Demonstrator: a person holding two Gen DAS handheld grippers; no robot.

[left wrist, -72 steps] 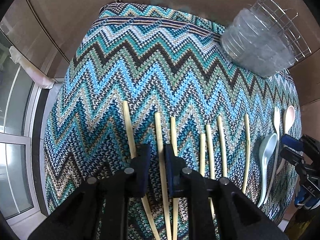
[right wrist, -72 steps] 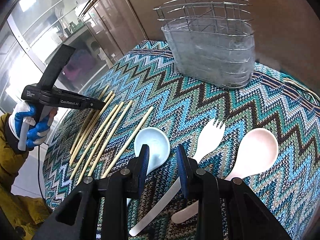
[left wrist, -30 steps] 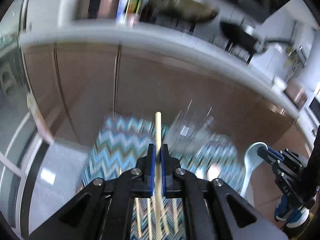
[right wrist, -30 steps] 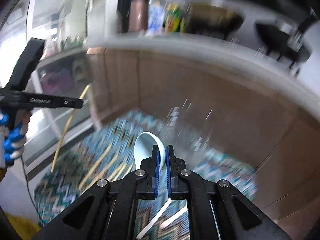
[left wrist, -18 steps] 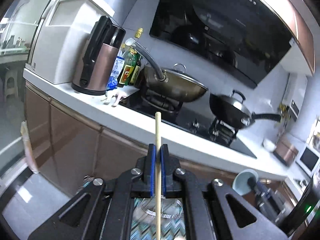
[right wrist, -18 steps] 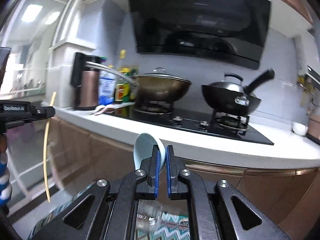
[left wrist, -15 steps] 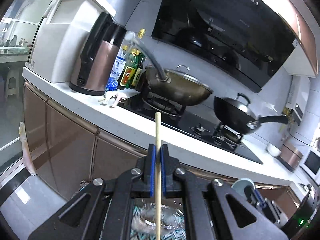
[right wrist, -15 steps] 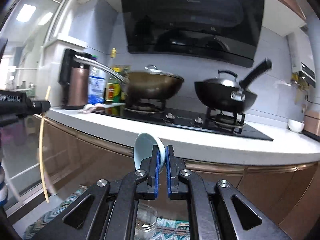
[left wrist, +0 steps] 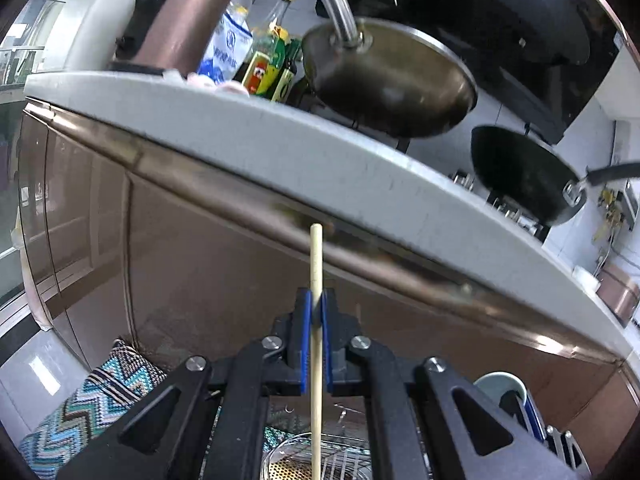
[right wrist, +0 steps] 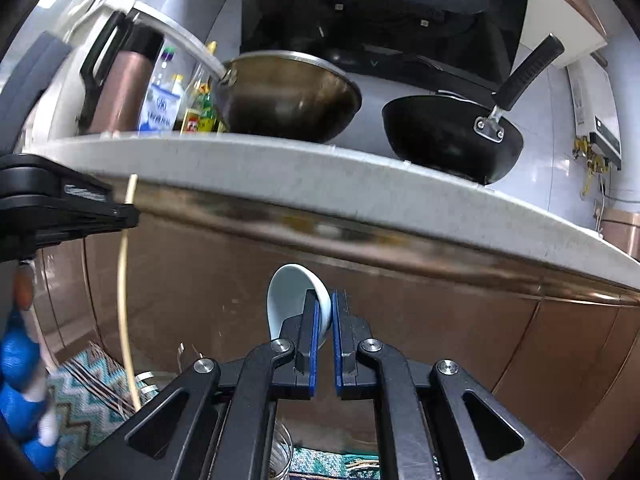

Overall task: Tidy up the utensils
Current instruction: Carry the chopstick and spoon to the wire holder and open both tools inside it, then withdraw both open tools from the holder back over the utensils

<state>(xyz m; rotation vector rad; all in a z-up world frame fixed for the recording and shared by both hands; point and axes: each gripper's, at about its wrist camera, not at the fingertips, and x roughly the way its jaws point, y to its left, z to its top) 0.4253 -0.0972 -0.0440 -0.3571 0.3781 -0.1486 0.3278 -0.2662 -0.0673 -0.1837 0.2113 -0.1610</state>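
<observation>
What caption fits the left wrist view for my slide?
Left gripper shut on an upright chopstick above the wire utensil holder, kitchen counter behind.

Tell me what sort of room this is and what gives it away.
A home kitchen, most likely. A brass-coloured wok and a black pan sit on a stove at the pale countertop, a range hood hangs above, and sauce bottles stand alongside.

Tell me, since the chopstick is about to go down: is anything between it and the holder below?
Nothing visible is. The left tool holds the chopstick upright, and its lower end hangs right above the wire holder, with only open air between them. The spoon in the other tool is off to the right.
</observation>
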